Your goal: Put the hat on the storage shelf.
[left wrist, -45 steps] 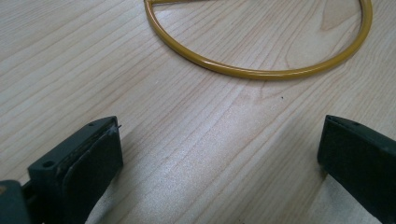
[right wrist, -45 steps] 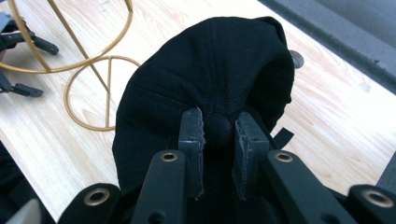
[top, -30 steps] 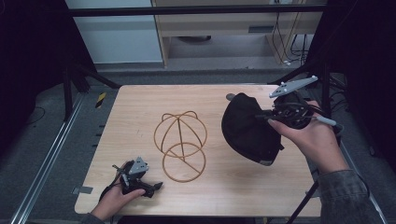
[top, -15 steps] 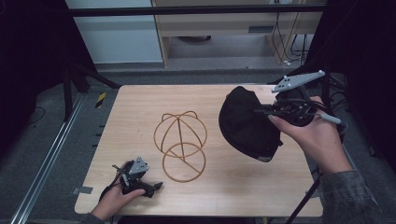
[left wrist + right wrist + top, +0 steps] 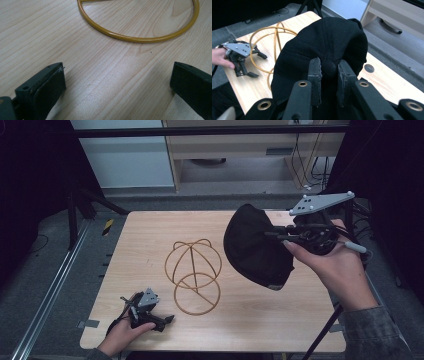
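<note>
Black fabric bunches between the pads of our right tool [image 5: 329, 75], which pinches the cap [image 5: 255, 247] and holds it in the air above the tabletop [image 5: 150, 232], just beside the gold wire stand [image 5: 194, 275]. Our left tool [image 5: 165, 319] rests gaping and empty near the stand's base ring.

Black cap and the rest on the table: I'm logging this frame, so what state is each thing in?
Black cap: lifted off the table, crown pinched, hanging.
Wire hat stand: upright on the table, bare.
Right hand-held gripper: shut on the cap.
Left hand-held gripper: open, nothing between its jaws, low at the table.
</note>
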